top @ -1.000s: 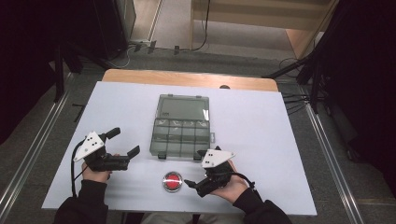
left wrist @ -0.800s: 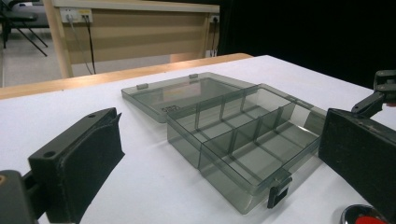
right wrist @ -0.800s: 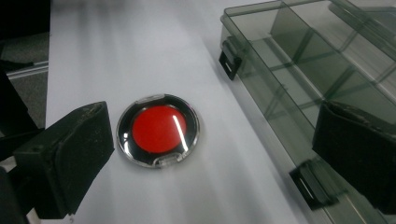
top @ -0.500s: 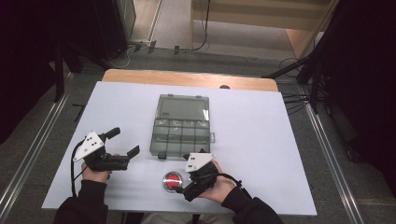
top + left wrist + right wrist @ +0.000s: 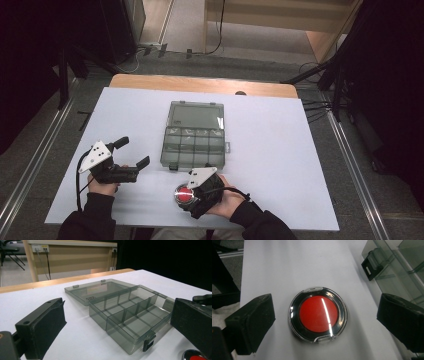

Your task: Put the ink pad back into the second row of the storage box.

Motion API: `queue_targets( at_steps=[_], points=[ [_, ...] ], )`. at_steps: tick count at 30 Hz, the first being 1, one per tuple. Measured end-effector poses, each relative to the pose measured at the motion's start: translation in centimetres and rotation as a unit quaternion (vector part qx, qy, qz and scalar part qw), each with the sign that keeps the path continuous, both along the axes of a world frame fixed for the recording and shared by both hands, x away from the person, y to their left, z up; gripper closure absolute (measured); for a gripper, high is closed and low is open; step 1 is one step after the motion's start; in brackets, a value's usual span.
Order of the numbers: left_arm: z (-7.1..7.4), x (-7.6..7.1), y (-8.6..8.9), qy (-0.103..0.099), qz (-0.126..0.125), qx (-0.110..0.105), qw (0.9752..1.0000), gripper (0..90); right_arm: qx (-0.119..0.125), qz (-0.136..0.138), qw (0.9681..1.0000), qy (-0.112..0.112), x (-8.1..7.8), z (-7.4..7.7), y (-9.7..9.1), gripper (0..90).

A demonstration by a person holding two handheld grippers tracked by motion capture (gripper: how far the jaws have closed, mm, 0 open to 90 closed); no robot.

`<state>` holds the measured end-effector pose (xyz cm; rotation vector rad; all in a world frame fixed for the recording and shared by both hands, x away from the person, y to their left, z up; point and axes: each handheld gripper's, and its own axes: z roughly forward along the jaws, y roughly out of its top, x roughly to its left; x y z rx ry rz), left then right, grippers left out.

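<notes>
The right gripper (image 5: 184, 196) has swung in from the lower right of the high view toward the bottom centre, and now hangs directly over the round red compact (image 5: 182, 195) that lies on the white table (image 5: 280, 165) just below the open plastic box (image 5: 195, 140). A second ago it sat well to the right of the compact; half a second ago it was already closing in. That reads as a reach for the compact, most likely to lift it toward one of the box's compartments, though no grip is made yet.

In the right gripper view the compact (image 5: 318, 314) lies in the middle of the frame, flat on the table, with the two black jaws standing wide on either side of it at lower left and right, clear of its rim. The left gripper (image 5: 131, 155) has not moved: it rests at the lower left of the high view, jaws wide apart with nothing between them, pointed at the box (image 5: 125, 312).

From above, the right gripper's grey plate and the hand (image 5: 225, 197) cover part of the compact, so how high the jaws sit over it is hard to judge. In the left gripper view only a sliver of the compact (image 5: 194, 355) shows at the bottom right edge, cut off. The compartments look empty, but the tinted walls make that uncertain
</notes>
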<state>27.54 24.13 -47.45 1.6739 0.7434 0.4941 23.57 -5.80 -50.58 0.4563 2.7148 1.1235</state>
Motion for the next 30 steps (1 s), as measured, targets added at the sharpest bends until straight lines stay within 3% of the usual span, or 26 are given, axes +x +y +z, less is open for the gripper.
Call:
queue_targets(
  at_steps=[11,17,24,30],
  points=[
    [0.0,0.0,0.0,0.0,0.0,-0.001,1.0,0.0,-0.014,0.011,0.9998,0.005,0.2,-0.5,0.9,12.6],
    [0.0,0.0,0.0,0.001,-0.001,-0.002,1.0,0.0,-0.03,0.009,0.9995,0.007,0.2,-0.9,1.1,13.6],
    [0.0,0.0,-0.1,0.003,-0.003,-0.004,1.0,0.0,-0.03,0.009,0.9995,0.0,0.2,-0.9,1.1,16.1],
    [0.0,0.0,-0.1,0.002,-0.002,-0.005,1.0,0.0,-0.029,0.019,0.9994,0.0,0.0,-0.9,1.2,28.3]
  ],
)
